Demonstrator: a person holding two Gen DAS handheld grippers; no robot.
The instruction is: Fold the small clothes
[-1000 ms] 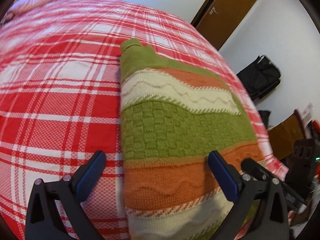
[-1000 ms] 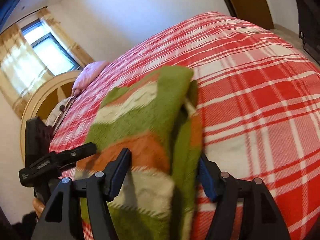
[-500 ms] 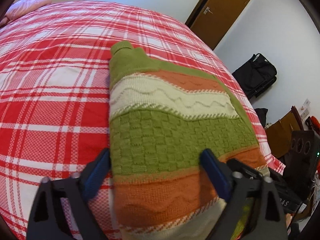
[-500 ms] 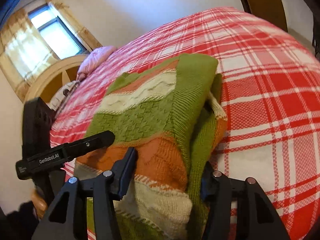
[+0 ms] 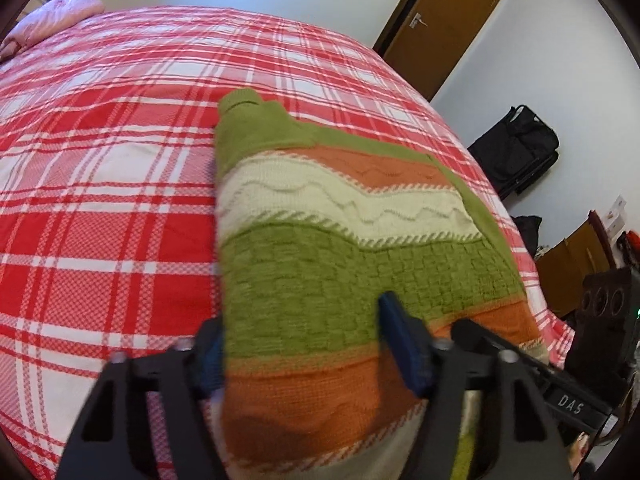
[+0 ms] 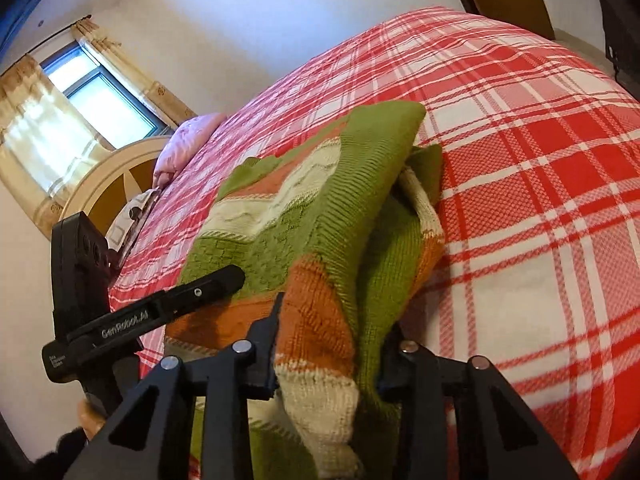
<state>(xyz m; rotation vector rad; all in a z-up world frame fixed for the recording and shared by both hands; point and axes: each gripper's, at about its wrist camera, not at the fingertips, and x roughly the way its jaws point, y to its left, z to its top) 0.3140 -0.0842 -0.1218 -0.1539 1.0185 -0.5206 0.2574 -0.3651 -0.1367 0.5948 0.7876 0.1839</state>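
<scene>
A small knitted sweater (image 5: 320,240) with green, cream and orange stripes lies folded lengthwise on the red plaid bed (image 5: 100,200). My left gripper (image 5: 308,344) has its jaws around the sweater's near left edge, narrowed onto the knit. In the right wrist view the sweater (image 6: 320,208) shows its folded right side with layers bunched. My right gripper (image 6: 332,344) is closed on that near right edge. The left gripper's finger (image 6: 192,296) lies on the sweater at left.
A pink pillow (image 5: 64,12) sits at the bed's far end. A brown door (image 5: 444,20), black bags (image 5: 516,152) and a dark speaker (image 5: 604,304) stand off the bed's right side. A window (image 6: 92,96) and headboard (image 6: 100,176) are at the far left.
Both grippers moved forward onto the sweater's near edge and their jaws narrowed from wide open to gripping the knit.
</scene>
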